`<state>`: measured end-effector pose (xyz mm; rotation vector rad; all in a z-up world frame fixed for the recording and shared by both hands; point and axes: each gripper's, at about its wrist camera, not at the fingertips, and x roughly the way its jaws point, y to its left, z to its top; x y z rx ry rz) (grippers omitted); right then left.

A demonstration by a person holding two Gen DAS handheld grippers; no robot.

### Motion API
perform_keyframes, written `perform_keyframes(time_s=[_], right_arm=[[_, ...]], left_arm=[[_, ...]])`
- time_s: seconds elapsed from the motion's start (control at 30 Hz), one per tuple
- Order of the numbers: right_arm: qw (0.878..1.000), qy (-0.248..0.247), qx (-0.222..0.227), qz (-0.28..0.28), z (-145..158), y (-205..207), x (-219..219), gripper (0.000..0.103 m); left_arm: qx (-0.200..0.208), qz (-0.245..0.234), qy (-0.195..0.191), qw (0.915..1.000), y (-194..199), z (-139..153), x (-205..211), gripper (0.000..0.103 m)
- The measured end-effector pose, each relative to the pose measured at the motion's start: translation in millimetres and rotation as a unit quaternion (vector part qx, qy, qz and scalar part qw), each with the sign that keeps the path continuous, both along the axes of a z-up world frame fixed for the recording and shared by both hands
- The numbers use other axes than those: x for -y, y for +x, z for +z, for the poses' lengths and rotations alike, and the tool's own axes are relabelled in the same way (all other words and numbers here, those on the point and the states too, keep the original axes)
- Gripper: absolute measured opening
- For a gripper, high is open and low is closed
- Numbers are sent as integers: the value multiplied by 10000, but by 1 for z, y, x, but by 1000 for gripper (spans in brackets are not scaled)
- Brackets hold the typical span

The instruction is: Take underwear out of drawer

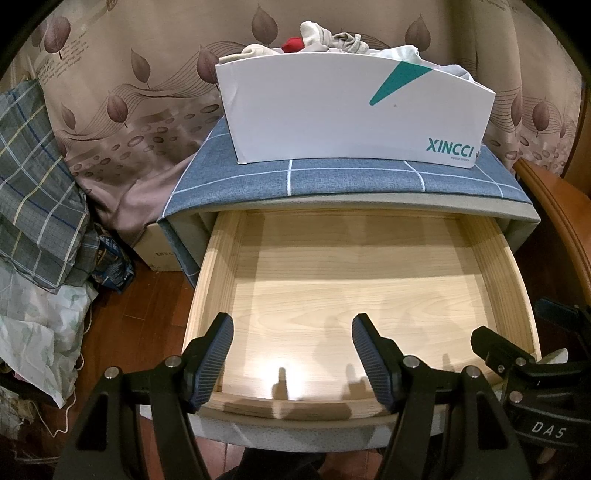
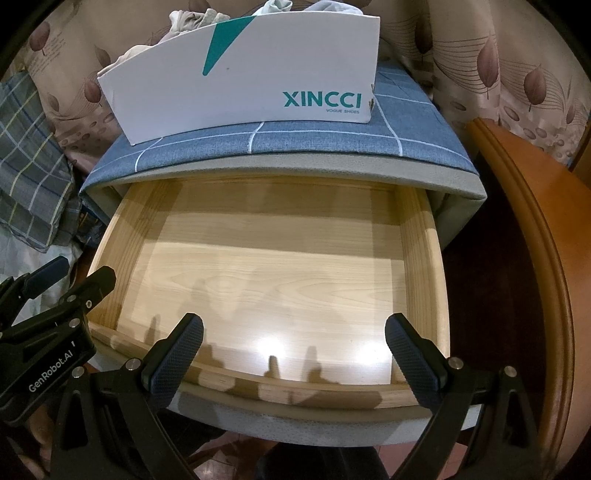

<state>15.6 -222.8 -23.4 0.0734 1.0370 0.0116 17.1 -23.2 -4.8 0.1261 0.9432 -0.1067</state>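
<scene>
The light wooden drawer [image 1: 221, 266] [image 2: 421, 258] of a blue-checked fabric nightstand [image 1: 351, 177] [image 2: 295, 144] is pulled out, and its bare bottom shows nothing inside. A white XINCCI shoe box [image 1: 332, 107] [image 2: 240, 85] stands on the nightstand top, piled with pale underwear [image 1: 332, 40] [image 2: 192, 18] and one red piece [image 1: 292, 44]. My left gripper [image 1: 292, 339] is open and empty over the drawer's front edge. My right gripper [image 2: 294, 339] is open and empty over the same edge, to the right of the left one.
A leaf-patterned curtain [image 1: 129, 92] hangs behind. Plaid fabric [image 1: 33, 166] and bags lie on the floor at left, with a cardboard box [image 1: 159, 251] beside the nightstand. An orange wooden furniture edge [image 2: 535, 240] curves along the right.
</scene>
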Motion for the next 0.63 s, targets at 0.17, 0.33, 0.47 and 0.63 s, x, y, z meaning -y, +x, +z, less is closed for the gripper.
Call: perform_keyframes(time_s=[0.17, 0.33, 0.47, 0.63], right_arm=[[10000, 0, -6, -3, 0, 0, 0, 98], [10000, 1, -10, 7, 0, 0, 0, 98], [10000, 0, -9, 14, 0, 1, -1, 98], [10000, -5, -12, 11, 0, 1, -1, 98]], left_arm=[[8, -16, -9, 10000, -1, 0, 0, 69], [107, -46, -1, 9999, -2, 3, 2, 69], [138, -107, 15, 9998, -3, 4, 3, 69], [63, -117, -31, 9999, -1, 4, 2, 69]])
